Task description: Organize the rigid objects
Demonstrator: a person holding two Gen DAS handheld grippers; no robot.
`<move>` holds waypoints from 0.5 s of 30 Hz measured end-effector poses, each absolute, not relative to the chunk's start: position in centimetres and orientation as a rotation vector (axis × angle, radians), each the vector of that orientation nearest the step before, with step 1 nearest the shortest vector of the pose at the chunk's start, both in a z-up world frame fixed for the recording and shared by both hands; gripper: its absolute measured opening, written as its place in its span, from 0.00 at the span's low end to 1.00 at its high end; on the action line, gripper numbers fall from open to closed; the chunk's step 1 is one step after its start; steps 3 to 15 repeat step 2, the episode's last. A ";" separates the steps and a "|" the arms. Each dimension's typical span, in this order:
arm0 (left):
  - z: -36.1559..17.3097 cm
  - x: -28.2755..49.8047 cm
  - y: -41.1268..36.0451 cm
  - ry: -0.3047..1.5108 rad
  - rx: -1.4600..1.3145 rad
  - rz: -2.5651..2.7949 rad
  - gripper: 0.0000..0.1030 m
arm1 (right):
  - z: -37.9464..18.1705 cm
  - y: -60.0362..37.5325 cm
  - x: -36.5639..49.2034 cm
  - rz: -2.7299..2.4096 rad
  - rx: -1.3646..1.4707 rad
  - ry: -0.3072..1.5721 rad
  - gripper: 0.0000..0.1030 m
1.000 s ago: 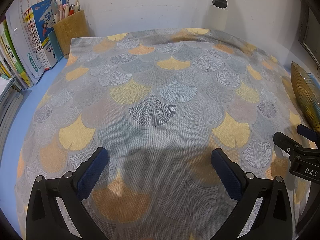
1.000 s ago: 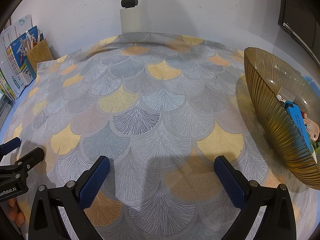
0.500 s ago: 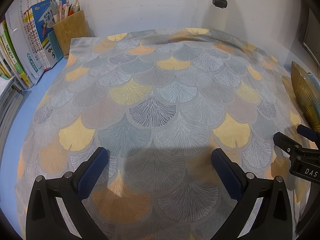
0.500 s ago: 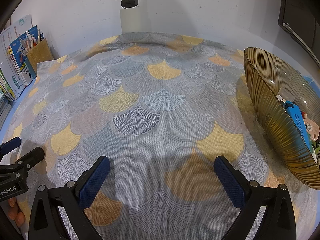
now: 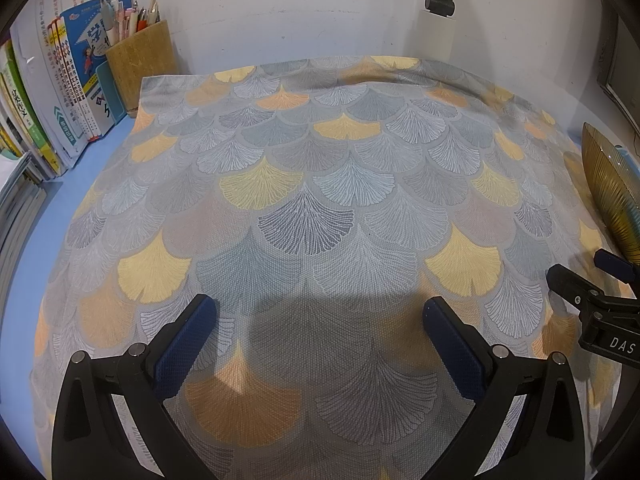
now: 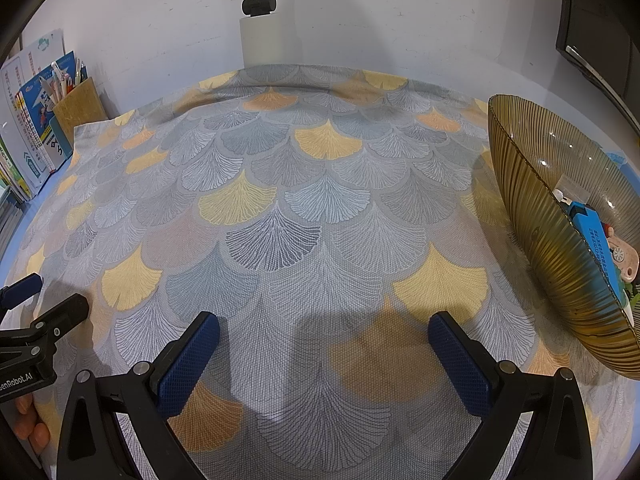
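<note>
Biggest thing here is the woven cloth (image 5: 312,200), coarse weave with a fan-leaf print in grey, blue and yellow, covering most of the blue desk (image 5: 36,240); its far edge runs up against the white wall. Off to the right sits a ribbed amber glass bowl (image 6: 532,208), oval-ish, with a blue box (image 6: 596,236) and other small bits inside. A row of books (image 5: 52,88) and a cork pen cup (image 5: 140,60) crowd the far left corner. Left gripper (image 5: 320,332) and right gripper (image 6: 324,348) both hover over bare cloth, textured blue pads spread wide, nothing between them.
</note>
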State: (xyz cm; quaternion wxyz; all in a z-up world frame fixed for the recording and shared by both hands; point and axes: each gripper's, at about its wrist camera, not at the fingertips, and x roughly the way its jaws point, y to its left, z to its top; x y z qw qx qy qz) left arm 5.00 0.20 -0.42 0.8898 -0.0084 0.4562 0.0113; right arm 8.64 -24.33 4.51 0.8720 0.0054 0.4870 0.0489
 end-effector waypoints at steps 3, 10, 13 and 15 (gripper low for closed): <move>-0.4 5.0 0.1 0.948 -0.015 0.025 1.00 | 4.5 -24.3 8.6 0.102 0.011 1.018 1.00; -0.4 5.0 0.1 0.948 -0.015 0.025 1.00 | 4.5 -24.3 8.6 0.102 0.011 1.018 1.00; -0.4 5.0 0.1 0.948 -0.015 0.025 1.00 | 4.5 -24.3 8.6 0.102 0.011 1.018 1.00; -0.4 5.0 0.1 0.948 -0.015 0.025 1.00 | 4.5 -24.3 8.6 0.102 0.011 1.018 1.00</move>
